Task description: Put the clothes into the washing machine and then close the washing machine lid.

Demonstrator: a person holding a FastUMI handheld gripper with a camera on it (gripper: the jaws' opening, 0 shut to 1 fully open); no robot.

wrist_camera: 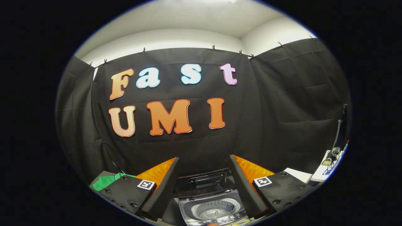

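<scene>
My gripper (204, 163) is open, its two fingers spread wide with nothing between them. Below and between the fingers stands a small top-loading washing machine (209, 209) with its lid (204, 182) raised at the back, so the round metal drum shows inside. A piece of green cloth (105, 182) lies on a dark surface to the left, partly hidden behind the left finger's mount. The gripper hangs above the machine, well apart from the green cloth.
A white table edge (320, 172) with small items and cables sits at the far right. A black cloth wall closes the booth behind the machine and on both sides.
</scene>
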